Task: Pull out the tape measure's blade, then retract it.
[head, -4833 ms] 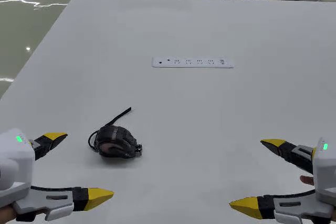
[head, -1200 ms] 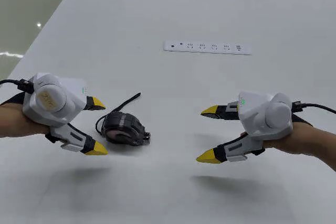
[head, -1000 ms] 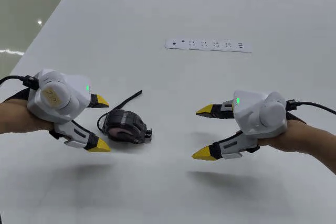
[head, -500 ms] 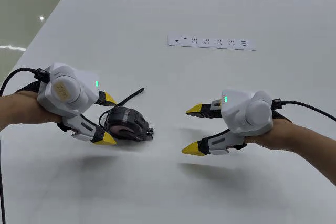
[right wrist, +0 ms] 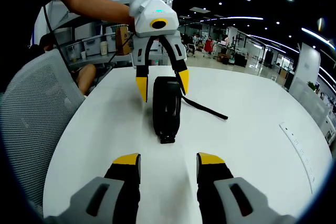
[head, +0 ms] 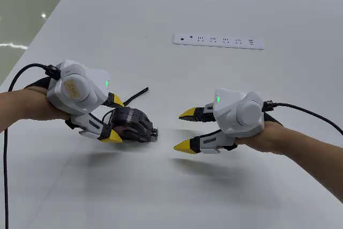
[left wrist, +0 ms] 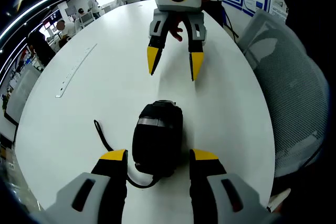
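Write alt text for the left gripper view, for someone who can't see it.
The open left tongs straddle a black tape measure lying on a white table, one yellow tip on each side of it. Beyond it, the right tongs, also open, point back toward the tape measure.

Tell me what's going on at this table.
A person works a gripper in each hand over a white table. The left gripper is open, its fingers on either side of a black tape measure lying on the table, not yet clamped. The right gripper, also open, hovers apart from it, pointed at its hook. The blade is not pulled out yet.
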A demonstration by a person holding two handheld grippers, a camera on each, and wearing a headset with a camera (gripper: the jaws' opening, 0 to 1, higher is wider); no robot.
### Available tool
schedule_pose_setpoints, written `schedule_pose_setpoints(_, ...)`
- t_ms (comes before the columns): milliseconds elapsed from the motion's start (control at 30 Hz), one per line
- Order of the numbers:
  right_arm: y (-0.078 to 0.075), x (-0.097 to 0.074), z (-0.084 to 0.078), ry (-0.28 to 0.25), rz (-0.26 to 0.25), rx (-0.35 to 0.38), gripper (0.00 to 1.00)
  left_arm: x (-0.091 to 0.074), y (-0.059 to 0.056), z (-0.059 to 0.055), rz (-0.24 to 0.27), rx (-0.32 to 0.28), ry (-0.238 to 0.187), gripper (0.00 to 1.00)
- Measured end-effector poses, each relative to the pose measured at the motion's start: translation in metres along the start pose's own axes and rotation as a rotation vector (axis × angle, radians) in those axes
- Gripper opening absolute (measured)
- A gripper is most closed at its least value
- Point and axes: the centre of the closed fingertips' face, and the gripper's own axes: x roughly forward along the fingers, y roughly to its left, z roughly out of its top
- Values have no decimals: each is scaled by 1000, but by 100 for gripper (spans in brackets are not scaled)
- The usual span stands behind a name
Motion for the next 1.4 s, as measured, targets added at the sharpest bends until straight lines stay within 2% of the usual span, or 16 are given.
schedule_pose_setpoints(467,8,21,3,-3,11,14,36,8,0,-1,-24,19,11,36)
schedule_pose_setpoints(900,8,37,7,3,27,25,31,11,4,-5,-26,19,19,29)
schedule_pose_setpoints(1167,4,46,6,-1,25,36,25,12,6,-7,-32,30,26,29)
schedule_pose_setpoints(1400,6,54,9,6,37,18,22,13,6,-8,-33,33,32,29)
